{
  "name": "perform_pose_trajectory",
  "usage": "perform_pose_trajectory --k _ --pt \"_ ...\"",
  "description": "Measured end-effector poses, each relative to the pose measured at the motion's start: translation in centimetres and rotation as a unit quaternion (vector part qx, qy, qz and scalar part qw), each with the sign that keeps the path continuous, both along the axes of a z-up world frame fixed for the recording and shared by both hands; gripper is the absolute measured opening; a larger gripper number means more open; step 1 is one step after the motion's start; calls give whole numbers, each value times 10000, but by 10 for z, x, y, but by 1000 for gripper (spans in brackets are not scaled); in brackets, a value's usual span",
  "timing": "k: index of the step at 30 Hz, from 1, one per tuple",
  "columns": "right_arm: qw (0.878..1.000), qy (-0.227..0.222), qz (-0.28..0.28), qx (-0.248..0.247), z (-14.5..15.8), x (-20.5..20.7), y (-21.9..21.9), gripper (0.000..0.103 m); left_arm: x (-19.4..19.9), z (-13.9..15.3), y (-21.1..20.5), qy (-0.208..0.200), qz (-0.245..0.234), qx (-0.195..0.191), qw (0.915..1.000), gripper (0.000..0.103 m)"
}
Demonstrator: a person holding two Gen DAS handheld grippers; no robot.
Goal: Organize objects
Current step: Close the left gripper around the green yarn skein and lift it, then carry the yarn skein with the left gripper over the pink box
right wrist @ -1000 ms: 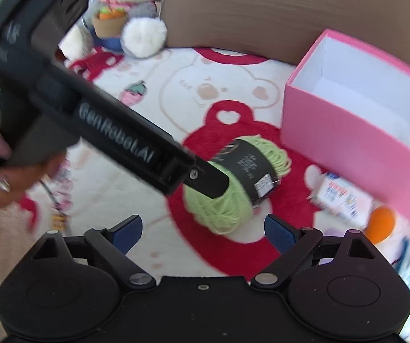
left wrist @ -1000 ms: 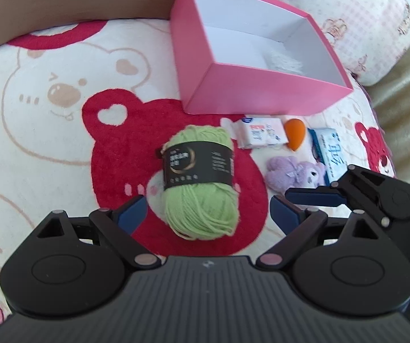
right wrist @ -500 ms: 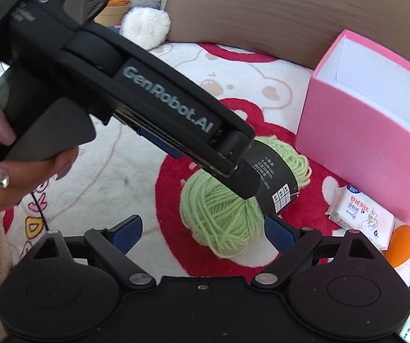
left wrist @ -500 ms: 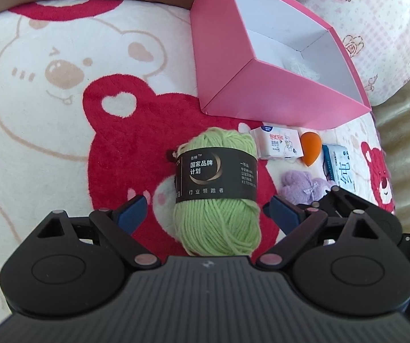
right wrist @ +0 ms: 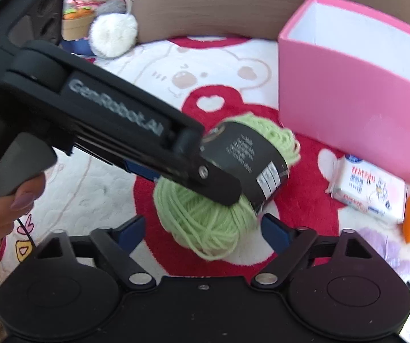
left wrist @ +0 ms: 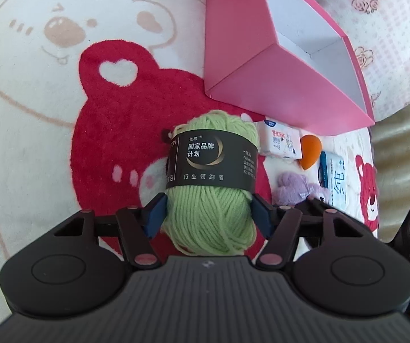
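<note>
Left hand-held gripper (left wrist: 207, 217): closed against both sides of the green yarn ball (left wrist: 213, 171), lower centre.
Right hand-held gripper (right wrist: 202, 231): held wide, nothing gripped.
Pink box (left wrist: 276, 85): upper right, behind yarn.

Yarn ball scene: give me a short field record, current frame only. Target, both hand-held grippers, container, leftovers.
target: green yarn ball, black label band, lying on the red bear blanket
left hand-held gripper: shut on yarn ball, pads on both sides of its near end
right hand-held gripper: open, empty, close beside the yarn
container: pink box, open top, beyond the yarn
leftovers: wipes pack, orange sponge, purple plush, blue-white packet
</note>
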State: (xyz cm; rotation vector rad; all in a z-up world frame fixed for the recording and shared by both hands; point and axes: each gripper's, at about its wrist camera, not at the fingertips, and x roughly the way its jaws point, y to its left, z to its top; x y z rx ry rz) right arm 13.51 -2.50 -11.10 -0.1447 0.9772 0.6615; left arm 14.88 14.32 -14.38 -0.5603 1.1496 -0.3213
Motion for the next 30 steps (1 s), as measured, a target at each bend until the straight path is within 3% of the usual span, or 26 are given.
perform_pose_trajectory --k 6,14,19,23,30 --pt "9998 -102 -178 5 0 5 -5 84 3 -19 13 416 275 -904 9947 58" --pt "9996 -123 -245 -3 -7 5 -10 73 0 -12 -4 120 165 -524 9984 57" --pt "9996 -248 -128 -40 -10 -10 -18 64 -3 -7 -9 120 170 -508 9985 55" --pt "9993 -344 -100 -105 -5 -17 -23 62 -7 0 -15 85 122 -493 9987 54" --pt "9982 -583 -62 -95 11 -34 -33 61 -22 21 -29 -332 -176 -265 9989 54"
